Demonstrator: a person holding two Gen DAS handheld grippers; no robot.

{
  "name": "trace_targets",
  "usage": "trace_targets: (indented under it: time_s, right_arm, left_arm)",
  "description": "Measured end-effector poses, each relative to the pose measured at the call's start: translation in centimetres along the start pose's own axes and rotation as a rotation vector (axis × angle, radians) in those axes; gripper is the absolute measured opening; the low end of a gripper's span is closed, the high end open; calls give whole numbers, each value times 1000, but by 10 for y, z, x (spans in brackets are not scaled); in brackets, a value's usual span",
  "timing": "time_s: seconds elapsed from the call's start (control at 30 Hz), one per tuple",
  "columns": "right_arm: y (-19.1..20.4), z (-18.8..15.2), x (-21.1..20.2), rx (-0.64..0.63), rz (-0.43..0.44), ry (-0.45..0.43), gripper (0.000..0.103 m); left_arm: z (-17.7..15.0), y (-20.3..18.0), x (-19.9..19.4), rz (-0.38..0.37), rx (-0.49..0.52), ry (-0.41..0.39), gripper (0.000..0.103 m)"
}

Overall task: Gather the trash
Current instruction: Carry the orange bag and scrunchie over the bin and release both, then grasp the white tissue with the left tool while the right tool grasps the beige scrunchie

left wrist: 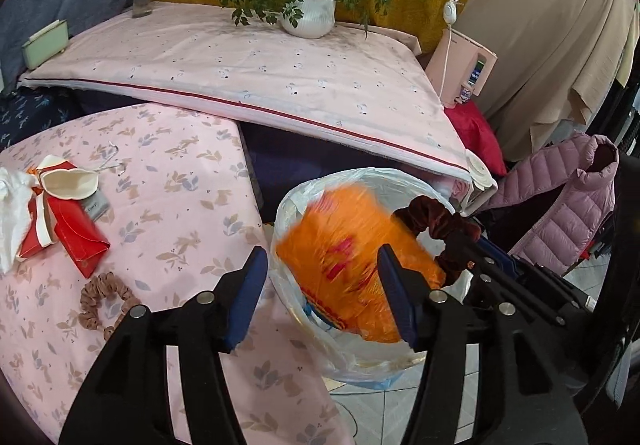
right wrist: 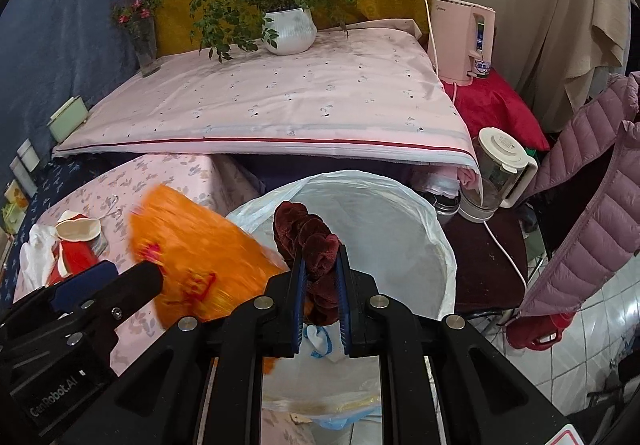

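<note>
gripping dark red scrunchie [right wrist: 316, 245], right fingers [right wrist: 320, 273] closed

Both views are evenly and softly lit, fairly bright, with no hard shadows and only weak sheen on the white bin liner [right wrist: 400, 205] and the floor tiles [right wrist: 592, 329]. The fisheye lenses bend straight edges, such as the raised pink pad [left wrist: 240, 65], into curves, and the corners fall off to black. Nearly everything is sharp, but the orange packet [left wrist: 352, 245] is smeared by motion blur in both views, its red print unreadable.
</note>
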State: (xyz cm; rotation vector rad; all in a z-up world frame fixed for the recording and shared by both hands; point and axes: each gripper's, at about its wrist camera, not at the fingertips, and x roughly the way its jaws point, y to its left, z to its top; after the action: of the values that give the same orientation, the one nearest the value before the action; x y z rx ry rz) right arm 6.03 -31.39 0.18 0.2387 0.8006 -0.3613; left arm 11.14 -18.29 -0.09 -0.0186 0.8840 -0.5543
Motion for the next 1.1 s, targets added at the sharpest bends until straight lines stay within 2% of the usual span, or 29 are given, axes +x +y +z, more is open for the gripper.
trace_targets:
  time_s: [0.5,0.6,0.67,0.73,0.87,1.1]
  right_arm:
    - [9,2,6,-12,4,8,15]
    - [13,2,7,-17,2,3,19]
    - [17,2,7,-20,6,3,25]
    - [20,2,5,-26,4,-6,36]
    - [29,2,1,-44,6,-16,42]
    - [50,1,-5,-83,17,-24,49]
  left_arm:
    - [-10,30,-1,70,-52,26,54]
    - [-12,38,-2,82,-68,26,54]
    - [-13,43,-3,87,-80,30,54]
    - [-14,49,-2,95,-95,35,55]
    - [-17,58,-6,112,-114,28,62]
    - [-20,73,-14,133,-130,17,62]
